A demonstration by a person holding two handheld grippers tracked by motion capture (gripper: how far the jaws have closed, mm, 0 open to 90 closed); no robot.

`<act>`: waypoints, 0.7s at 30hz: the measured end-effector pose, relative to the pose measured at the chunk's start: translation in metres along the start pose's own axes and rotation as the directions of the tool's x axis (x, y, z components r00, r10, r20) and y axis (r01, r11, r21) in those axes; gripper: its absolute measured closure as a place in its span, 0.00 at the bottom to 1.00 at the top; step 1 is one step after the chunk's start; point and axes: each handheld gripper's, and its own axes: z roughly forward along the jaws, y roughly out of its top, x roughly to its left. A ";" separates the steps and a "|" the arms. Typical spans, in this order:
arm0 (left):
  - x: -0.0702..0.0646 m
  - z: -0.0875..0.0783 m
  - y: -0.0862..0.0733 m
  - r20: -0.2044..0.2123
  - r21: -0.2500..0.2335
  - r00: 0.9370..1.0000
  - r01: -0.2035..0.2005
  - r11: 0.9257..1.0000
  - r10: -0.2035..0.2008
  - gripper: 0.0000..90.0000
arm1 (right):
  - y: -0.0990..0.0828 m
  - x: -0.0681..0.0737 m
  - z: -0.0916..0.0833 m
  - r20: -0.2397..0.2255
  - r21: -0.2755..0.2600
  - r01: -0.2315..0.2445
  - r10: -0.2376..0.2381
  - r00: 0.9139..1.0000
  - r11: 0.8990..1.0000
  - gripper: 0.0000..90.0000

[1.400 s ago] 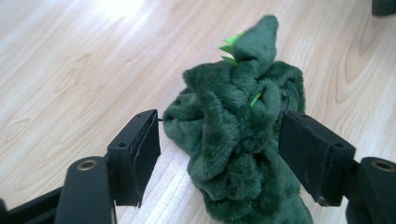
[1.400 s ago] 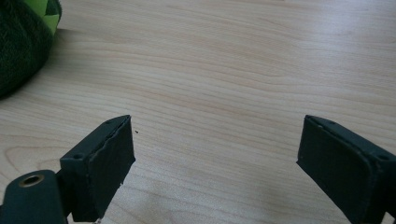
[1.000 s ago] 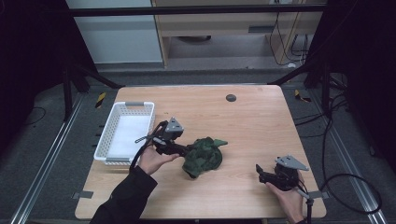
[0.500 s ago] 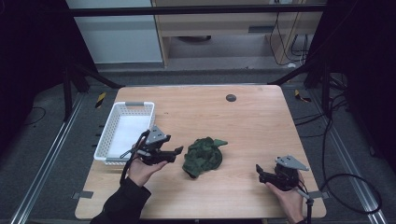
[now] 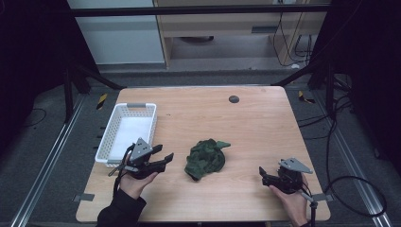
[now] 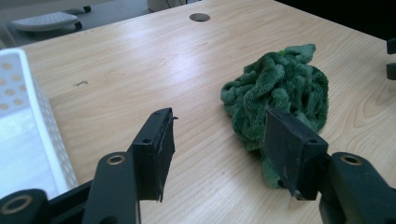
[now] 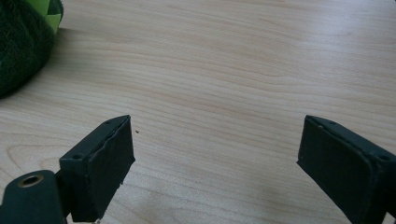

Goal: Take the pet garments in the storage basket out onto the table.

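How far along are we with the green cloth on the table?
Nothing looks finished: the green cloth lies crumpled on the table, and the white basket holds nothing. In hand: the left hand-held gripper, jaws just closing on air, sits beside the cloth without touching it. The right hand-held gripper rests open, apart. Grasping it remains.

My left gripper (image 5: 165, 158) sits lower left of the frame, jaws apart and just closing on nothing, beside the white basket (image 5: 109, 137). The green cloth (image 5: 205, 158) lies at centre. My right gripper (image 5: 261, 174) rests lower right.
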 end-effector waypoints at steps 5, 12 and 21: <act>0.003 -0.004 -0.015 -0.017 0.025 1.000 0.013 1.000 -0.013 0.49 | 0.000 0.001 0.000 0.002 0.002 0.014 -0.014 1.000 1.000 0.11; 0.005 -0.014 -0.034 -0.046 0.043 0.999 0.022 0.999 -0.020 0.49 | 0.000 0.001 0.000 0.001 -0.003 0.015 -0.015 1.000 1.000 0.11; 0.009 -0.028 -0.055 -0.064 0.070 0.997 0.048 0.996 -0.044 0.46 | -0.001 0.001 -0.001 -0.001 -0.003 0.002 -0.002 1.000 1.000 0.11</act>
